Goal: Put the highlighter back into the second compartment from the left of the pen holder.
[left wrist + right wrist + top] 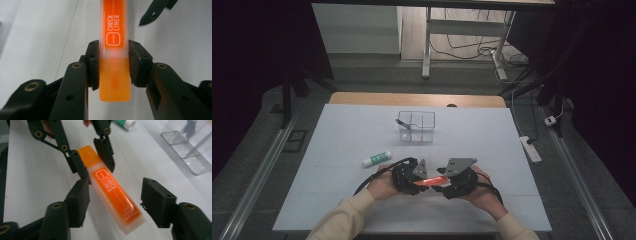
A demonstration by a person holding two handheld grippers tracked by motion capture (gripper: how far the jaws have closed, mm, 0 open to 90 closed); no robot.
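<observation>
An orange highlighter [428, 181] marked "CHECK LINER" hangs just above the white table near its front edge. My left gripper [420, 182] is shut on its cap end, and the left gripper view has both pads pressing the sides of the highlighter [113, 37]. From the other side my right gripper [443, 183] straddles the barrel end. In the right gripper view the highlighter [115, 195] lies slantwise between the jaws, the left pad beside it and the right pad [156, 200] clearly apart, so this gripper is open. The left gripper [91, 157] grips the far end there.
A green and white glue stick [377, 159] lies on the table left of the hands. A clear plastic box [416, 126] with dividers and a dark pen stands farther back at mid-table. A power strip [530, 148] lies on the floor to the right.
</observation>
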